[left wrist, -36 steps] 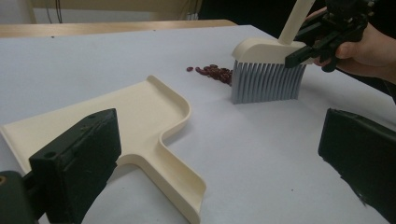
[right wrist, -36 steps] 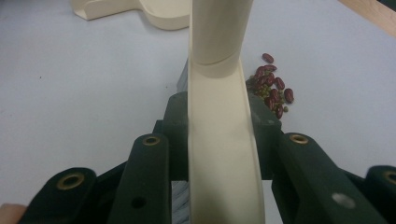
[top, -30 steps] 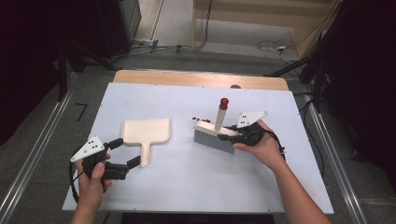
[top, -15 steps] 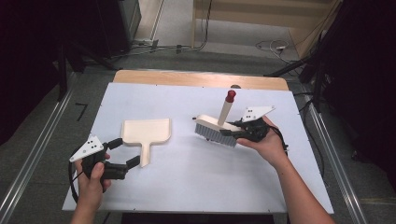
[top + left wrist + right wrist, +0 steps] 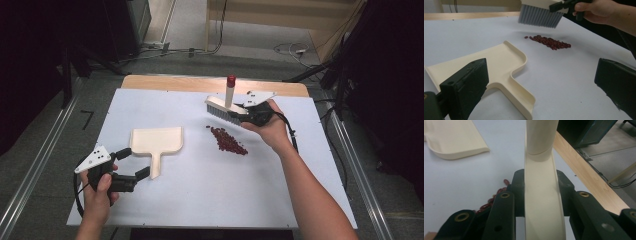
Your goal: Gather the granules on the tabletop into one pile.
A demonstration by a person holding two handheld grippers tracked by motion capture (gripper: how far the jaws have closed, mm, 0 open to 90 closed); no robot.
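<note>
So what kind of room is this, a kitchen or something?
More likely a lab or workshop: a white-topped wooden table on grey carpet, loose cables across the floor, metal rails alongside, and dark equipment racks behind.

Table [image 5: 165, 210]: white top, bare wooden strip [image 5: 170, 82] along far edge. Stands on grey floor [image 5: 45, 150].

On the top: cream dustpan [image 5: 155, 142], left of centre, lying flat, handle toward the near edge. Right of it and apart, a scatter of small dark red beans [image 5: 228, 140] in a slanting streak near centre.
</note>
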